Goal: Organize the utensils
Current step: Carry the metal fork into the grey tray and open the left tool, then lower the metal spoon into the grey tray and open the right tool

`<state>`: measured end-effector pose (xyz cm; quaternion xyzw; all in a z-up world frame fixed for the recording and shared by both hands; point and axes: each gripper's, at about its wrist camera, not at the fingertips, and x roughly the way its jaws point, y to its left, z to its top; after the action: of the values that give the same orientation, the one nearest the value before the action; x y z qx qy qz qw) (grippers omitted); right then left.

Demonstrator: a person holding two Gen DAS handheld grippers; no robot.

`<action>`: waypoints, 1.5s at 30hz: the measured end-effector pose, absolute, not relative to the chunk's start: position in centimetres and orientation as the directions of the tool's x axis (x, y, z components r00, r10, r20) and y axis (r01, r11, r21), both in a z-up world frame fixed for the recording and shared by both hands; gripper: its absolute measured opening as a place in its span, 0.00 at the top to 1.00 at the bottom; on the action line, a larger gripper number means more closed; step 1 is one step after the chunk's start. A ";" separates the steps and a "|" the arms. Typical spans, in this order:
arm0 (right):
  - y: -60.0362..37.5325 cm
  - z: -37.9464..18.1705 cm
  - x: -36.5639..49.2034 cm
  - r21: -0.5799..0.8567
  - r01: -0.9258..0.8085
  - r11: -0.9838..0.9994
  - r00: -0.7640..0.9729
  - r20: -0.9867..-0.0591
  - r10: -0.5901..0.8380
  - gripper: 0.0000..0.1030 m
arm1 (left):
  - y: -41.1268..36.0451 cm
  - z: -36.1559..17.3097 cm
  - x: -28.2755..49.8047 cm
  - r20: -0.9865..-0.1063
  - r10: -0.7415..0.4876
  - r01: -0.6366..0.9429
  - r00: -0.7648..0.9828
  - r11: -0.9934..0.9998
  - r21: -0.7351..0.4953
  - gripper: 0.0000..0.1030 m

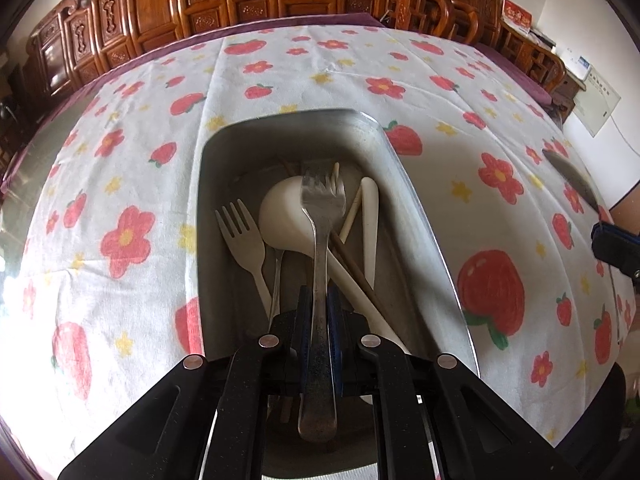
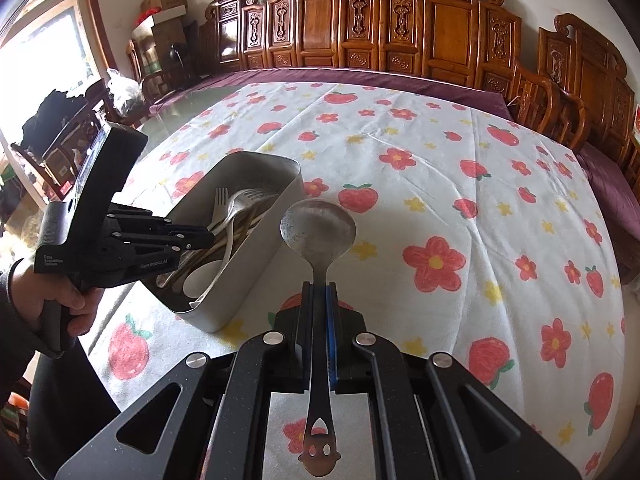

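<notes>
My left gripper [image 1: 319,300] is shut on the handle of a metal fork [image 1: 322,216] and holds it over the steel box [image 1: 424,216]. In the box lie a pale plastic fork [image 1: 244,240], a white ladle [image 1: 284,216], chopsticks and a white knife [image 1: 370,224]. My right gripper [image 2: 319,286] is shut on the handle of a metal spoon [image 2: 318,228], held above the cloth to the right of the steel box [image 2: 280,208]. The left gripper [image 2: 200,238] shows in the right wrist view, reaching into the box.
The table carries a white cloth with red flowers and strawberries [image 2: 440,184]. Carved wooden chairs [image 2: 432,32] line the far edge. The right gripper's body [image 1: 616,244] shows at the right edge of the left wrist view.
</notes>
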<state>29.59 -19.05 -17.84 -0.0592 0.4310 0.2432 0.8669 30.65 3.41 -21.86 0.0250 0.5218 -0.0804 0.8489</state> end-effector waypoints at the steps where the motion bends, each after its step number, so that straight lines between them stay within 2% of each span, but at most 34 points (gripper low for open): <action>1: -18.9 -17.7 29.5 0.105 -0.473 0.875 0.511 -0.776 0.370 0.93 | 3.5 -21.6 30.5 -0.886 -0.115 0.162 0.450 0.986 -0.045 0.88; 4: -18.4 -17.4 29.5 0.101 -0.475 0.874 0.513 -0.775 0.369 0.93 | 4.1 -20.6 30.0 -0.872 -0.125 0.161 0.473 0.985 -0.054 0.87; 7: -17.5 -17.1 29.5 0.101 -0.480 0.871 0.514 -0.772 0.373 0.93 | 5.2 -19.2 29.3 -0.854 -0.123 0.146 0.505 0.988 -0.056 0.79; 15: -13.4 -16.1 29.8 0.104 -0.516 0.850 0.509 -0.761 0.402 0.93 | 8.8 -15.9 27.5 -0.814 -0.108 0.115 0.571 0.992 -0.051 0.77; 18: -11.6 -15.8 30.1 0.111 -0.530 0.841 0.502 -0.759 0.416 0.93 | 10.2 -15.0 27.0 -0.802 -0.096 0.102 0.590 0.994 -0.045 0.71; 34: -3.9 -17.2 34.4 0.191 -0.505 0.842 0.456 -0.769 0.448 0.93 | 15.3 -13.5 25.8 -0.780 -0.063 0.066 0.622 0.997 -0.027 0.69; 45: -1.7 -20.5 36.1 0.188 -0.469 0.863 0.421 -0.812 0.405 0.93 | 17.3 -14.2 25.8 -0.789 -0.047 0.041 0.613 0.999 -0.027 0.67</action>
<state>36.11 -1.68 -20.53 -0.0338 0.4717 0.2593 0.8421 25.81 17.30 -14.23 -0.0033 0.4394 -0.0246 0.8980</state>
